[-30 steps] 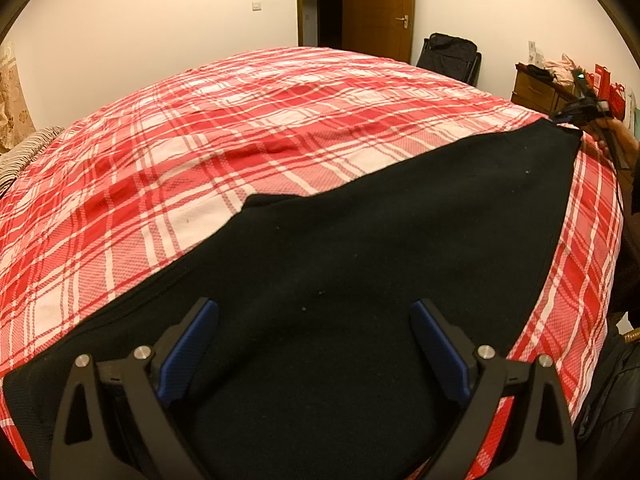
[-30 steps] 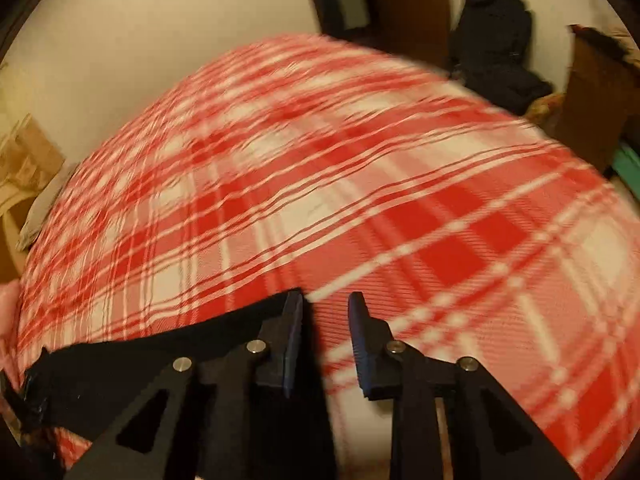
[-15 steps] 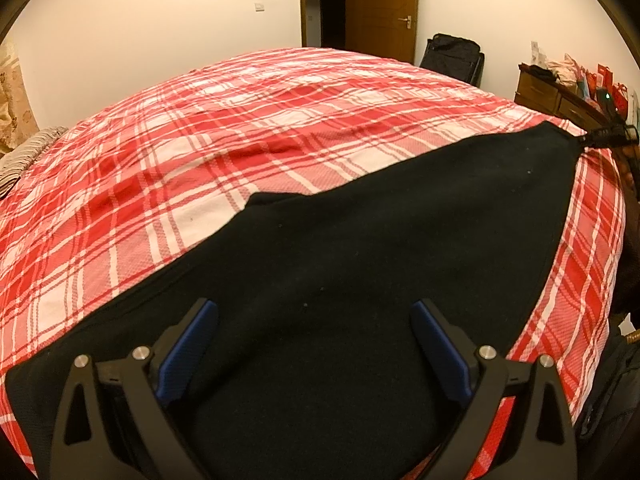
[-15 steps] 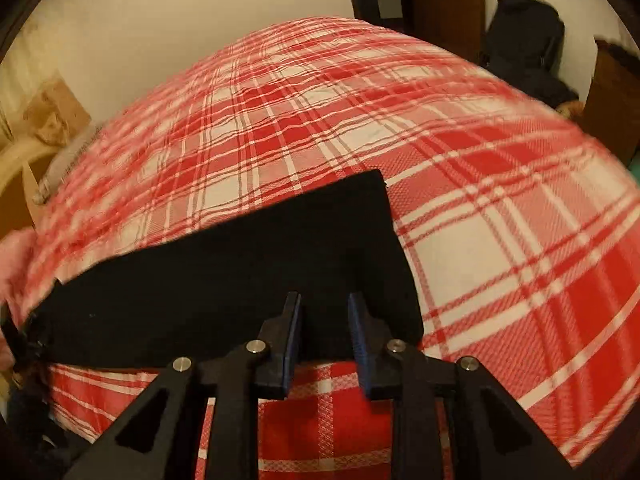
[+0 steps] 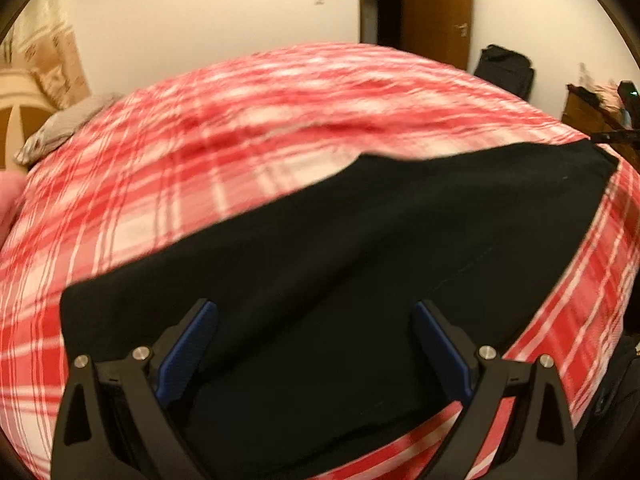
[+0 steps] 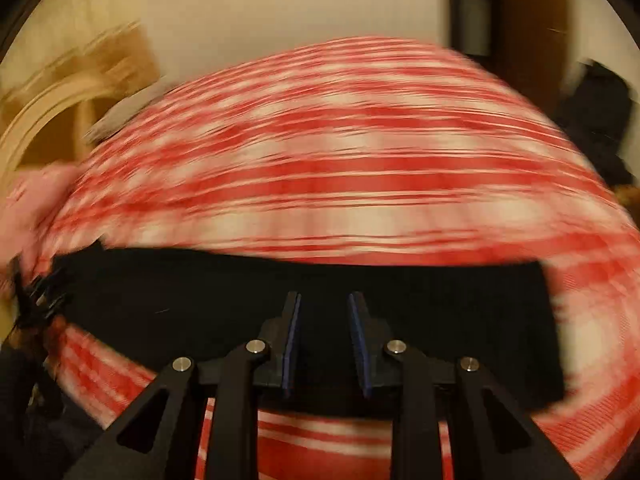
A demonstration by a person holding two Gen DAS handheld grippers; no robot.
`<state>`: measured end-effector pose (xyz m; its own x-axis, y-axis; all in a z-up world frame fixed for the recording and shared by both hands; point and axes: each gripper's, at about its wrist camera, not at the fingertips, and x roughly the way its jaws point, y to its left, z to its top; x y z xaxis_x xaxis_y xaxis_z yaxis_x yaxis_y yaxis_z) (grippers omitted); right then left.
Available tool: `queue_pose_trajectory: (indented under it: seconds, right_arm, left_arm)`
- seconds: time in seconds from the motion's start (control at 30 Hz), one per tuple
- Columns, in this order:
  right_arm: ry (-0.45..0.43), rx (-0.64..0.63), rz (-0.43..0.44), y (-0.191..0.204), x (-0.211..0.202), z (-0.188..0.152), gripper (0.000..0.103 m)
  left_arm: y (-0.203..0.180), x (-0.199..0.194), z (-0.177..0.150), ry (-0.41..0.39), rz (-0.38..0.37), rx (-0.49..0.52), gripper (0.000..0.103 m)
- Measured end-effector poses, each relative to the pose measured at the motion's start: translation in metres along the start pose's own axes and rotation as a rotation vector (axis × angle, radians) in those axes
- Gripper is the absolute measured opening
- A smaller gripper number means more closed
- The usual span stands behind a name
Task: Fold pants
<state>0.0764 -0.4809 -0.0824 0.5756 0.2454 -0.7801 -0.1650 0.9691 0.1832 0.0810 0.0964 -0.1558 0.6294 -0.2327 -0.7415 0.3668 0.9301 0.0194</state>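
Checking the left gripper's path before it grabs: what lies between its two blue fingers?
In the left wrist view, only the black pants lie between the left gripper's fingers; nothing else.

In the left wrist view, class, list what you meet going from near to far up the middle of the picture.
Blue-padded fingers → black pants → red plaid bedspread → pale wall

Warm dim indoor light — heavy motion blur, right wrist worst; fisheye-bowed edges.
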Motion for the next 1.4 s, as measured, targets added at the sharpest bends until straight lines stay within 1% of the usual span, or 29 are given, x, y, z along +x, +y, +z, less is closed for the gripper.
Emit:
queue_pose_trajectory:
  seconds: [0.07, 0.1, 0.17, 0.2, 0.27, 0.33, 0.4, 0.5, 0.53, 0.6, 0.63, 0.7, 0.73, 0.77, 0.8, 0.87, 0.93, 1.07, 1.1, 1.13, 1.17, 1.2, 1.23, 1.3, 1.37, 1.4]
  right_arm:
    - [0.045, -0.032, 0.05, 0.02, 0.021, -0.003, 0.026]
    - [0.1, -0.052, 0.07, 0.032, 0.039, -0.008, 0.026]
    - [0.173, -0.069, 0.079, 0.041, 0.062, -0.019, 0.026]
    - [0.192, -0.075, 0.068, 0.044, 0.069, -0.023, 0.026]
    - [0.178, -0.083, 0.055, 0.046, 0.067, -0.028, 0.026]
    - [0.187, -0.082, 0.054, 0.048, 0.06, -0.026, 0.026]
    - [0.153, -0.095, 0.061, 0.057, 0.051, -0.018, 0.026]
    - [0.11, -0.128, 0.157, 0.084, 0.045, -0.006, 0.026]
    - [0.111, -0.158, 0.216, 0.103, 0.049, -0.003, 0.026]
    - [0.136, -0.221, 0.289, 0.134, 0.062, -0.004, 0.026]
    - [0.149, -0.261, 0.299, 0.148, 0.071, -0.007, 0.026]
    - [0.19, -0.313, 0.297, 0.165, 0.089, -0.014, 0.026]
    - [0.247, -0.322, 0.295, 0.171, 0.105, -0.021, 0.026]
    - [0.233, -0.326, 0.285, 0.173, 0.108, -0.024, 0.026]
    - [0.217, -0.326, 0.292, 0.173, 0.106, -0.024, 0.027]
    - [0.228, -0.307, 0.323, 0.168, 0.102, -0.018, 0.027]
    - [0.199, -0.295, 0.344, 0.164, 0.098, -0.007, 0.027]
    - [0.143, -0.338, 0.333, 0.168, 0.101, 0.012, 0.027]
    - [0.128, -0.36, 0.315, 0.169, 0.108, 0.017, 0.027]
    - [0.132, -0.365, 0.287, 0.169, 0.117, 0.019, 0.027]
    - [0.158, -0.352, 0.263, 0.168, 0.129, 0.021, 0.027]
    - [0.184, -0.332, 0.261, 0.165, 0.14, 0.021, 0.028]
    - [0.165, -0.311, 0.282, 0.163, 0.142, 0.022, 0.027]
    - [0.164, -0.284, 0.302, 0.159, 0.14, 0.024, 0.027]
    - [0.153, -0.271, 0.294, 0.158, 0.135, 0.025, 0.027]
    - [0.144, -0.279, 0.27, 0.16, 0.131, 0.024, 0.027]
  left_arm:
    - [0.0, -0.001, -0.003, -0.009, -0.005, -0.006, 0.101]
    - [-0.002, -0.002, -0.004, -0.01, -0.001, 0.001, 0.101]
    - [-0.003, -0.002, -0.009, -0.015, -0.008, 0.012, 0.103]
    - [-0.002, -0.004, -0.013, -0.026, -0.014, 0.016, 0.103]
    - [0.0, -0.009, -0.017, -0.032, -0.027, 0.016, 0.103]
    - [0.0, -0.012, -0.018, -0.029, -0.03, 0.027, 0.103]
    - [-0.002, -0.014, -0.013, -0.025, -0.025, 0.013, 0.103]
    - [-0.01, -0.021, 0.0, -0.071, -0.077, -0.032, 0.103]
    - [-0.015, -0.022, 0.005, -0.088, -0.097, -0.033, 0.103]
    - [-0.034, -0.017, 0.014, -0.095, -0.128, -0.004, 0.103]
    - [-0.045, -0.012, 0.016, -0.083, -0.127, 0.023, 0.103]
    - [-0.06, 0.003, 0.014, -0.022, -0.146, 0.06, 0.103]
    - [-0.066, 0.009, 0.011, 0.012, -0.138, 0.079, 0.103]
    - [-0.074, 0.009, 0.007, -0.005, -0.098, 0.123, 0.103]
    - [-0.076, 0.008, 0.006, -0.018, -0.095, 0.134, 0.103]
    - [-0.072, 0.008, 0.009, -0.003, -0.115, 0.102, 0.103]
    - [-0.07, 0.011, 0.012, 0.006, -0.108, 0.082, 0.103]
    - [-0.073, 0.016, 0.018, 0.033, -0.075, 0.066, 0.103]
    - [-0.074, 0.017, 0.019, 0.041, -0.071, 0.057, 0.103]
    - [-0.074, 0.017, 0.018, 0.044, -0.069, 0.05, 0.103]
    - [-0.074, 0.017, 0.019, 0.046, -0.067, 0.045, 0.103]
    - [-0.074, 0.018, 0.018, 0.047, -0.066, 0.045, 0.103]
    - [-0.074, 0.017, 0.018, 0.045, -0.065, 0.045, 0.103]
    - [-0.073, 0.017, 0.017, 0.043, -0.066, 0.045, 0.103]
    - [-0.073, 0.017, 0.017, 0.043, -0.067, 0.047, 0.103]
    - [-0.073, 0.017, 0.018, 0.045, -0.067, 0.046, 0.103]
